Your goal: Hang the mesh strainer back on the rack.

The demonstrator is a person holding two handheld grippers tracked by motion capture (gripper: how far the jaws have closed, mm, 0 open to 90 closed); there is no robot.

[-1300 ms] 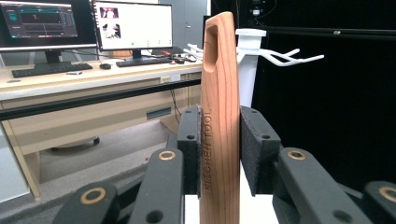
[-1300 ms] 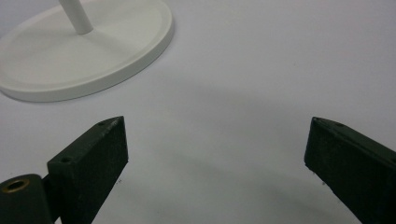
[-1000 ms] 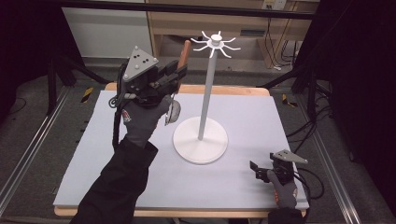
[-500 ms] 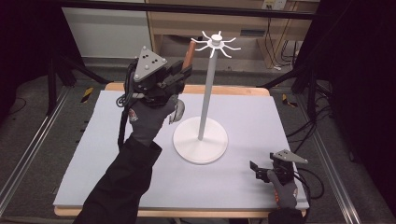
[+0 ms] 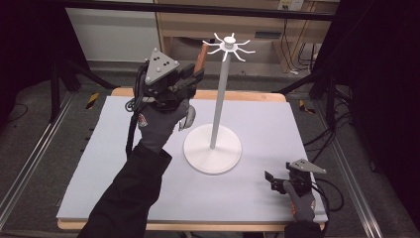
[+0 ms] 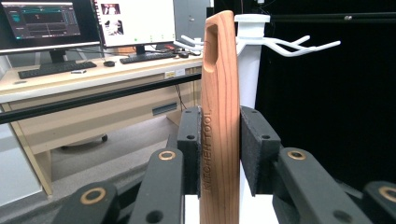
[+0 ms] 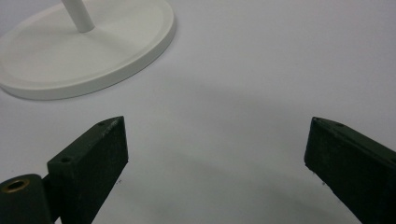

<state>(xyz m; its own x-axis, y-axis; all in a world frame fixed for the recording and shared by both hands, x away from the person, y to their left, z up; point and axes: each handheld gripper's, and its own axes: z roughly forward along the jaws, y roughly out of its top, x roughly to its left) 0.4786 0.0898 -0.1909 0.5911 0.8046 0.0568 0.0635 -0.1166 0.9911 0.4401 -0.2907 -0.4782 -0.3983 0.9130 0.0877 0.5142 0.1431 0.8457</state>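
Observation:
A white hook stand (image 5: 221, 94) rises from a round base (image 5: 213, 151) in the middle of the table, with a ring of hooks (image 5: 229, 45) at its top. My left gripper (image 5: 197, 74) is raised left of the hooks and shut on a wooden utensil handle (image 5: 201, 54), which points up. In the left gripper view the handle (image 6: 219, 116) is stamped KITCHEN TOOL and has a slot near its tip. It stands just in front of the stand's top (image 6: 252, 28). My right gripper (image 5: 275, 181) rests open near the table's front right, with nothing between its jaws (image 7: 215, 154).
The grey table mat (image 5: 277, 124) lies under the stand, whose base (image 7: 84, 51) is ahead and left of the right gripper. A desk with monitors (image 6: 70, 28) stands beyond the table. Black frame rails and cables run along both sides.
My left gripper has carried the wooden handle to the right and a little up, closer to the stand's hooks. The right gripper has stayed put.

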